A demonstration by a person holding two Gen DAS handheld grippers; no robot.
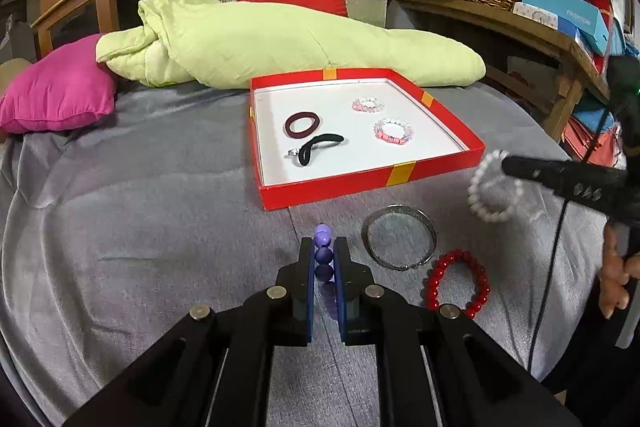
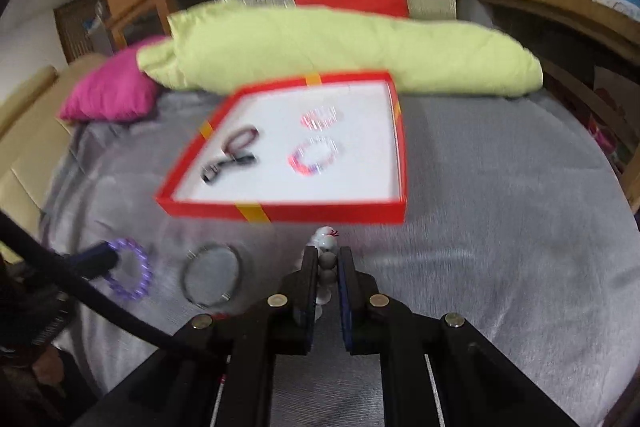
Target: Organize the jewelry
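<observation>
Bed: grey blanket (image 1: 160,227), your red tray (image 1: 452,131) at 12 o'clock.
Done: 5 pieces inside.
In hand: your left gripper (image 1: 324,255) pinches the purple bracelet (image 1: 323,247); your right gripper (image 2: 327,263) clamps the white bracelet (image 2: 325,239), glossy round beads.
Left: silver bangle (image 1: 399,242) and red bracelet (image 1: 456,283) at 3 o'clock.

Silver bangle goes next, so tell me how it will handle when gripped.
The silver bangle looks like a thin rigid hoop, so probably stiff and light. Smooth metal may slip between the fingers. Lying flat on the soft grey blanket, it seems unlikely to roll.
</observation>
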